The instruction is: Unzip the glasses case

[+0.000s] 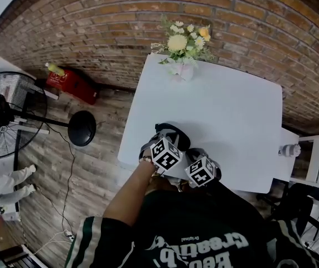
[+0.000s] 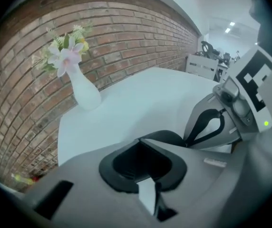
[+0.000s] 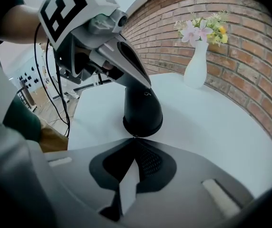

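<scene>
Glasses case (image 3: 143,113): black, on the white table (image 1: 232,110), at the edge opposite the vase (image 1: 180,68), on the person's side. Well apart from the vase, with bare tabletop between.

Left gripper (image 2: 138,140): jaws fully together. Tips are on the end of the case that faces the vase. In the right gripper view its fingers come down from the upper left and land on top of the case. Can't tell whether any bit of the case is pinched between the tips.

Right gripper (image 3: 135,139): jaws also together, tips touching the case end that faces away from the vase. There's a small glint right at the tips. Could be the zip pull, too small to confirm, so no grip confirmed.

Pose: both grippers are pitched steeply down and point toward the vase side, side by side over the case. The left marker cube (image 1: 166,153) sits slightly nearer the vase than the right marker cube (image 1: 201,172), and the two are just beside each other. A bare left forearm (image 1: 129,191) runs up from the lower left to the left gripper. The right hand isn't visible in the head view, hidden behind the cube and the torso.
</scene>
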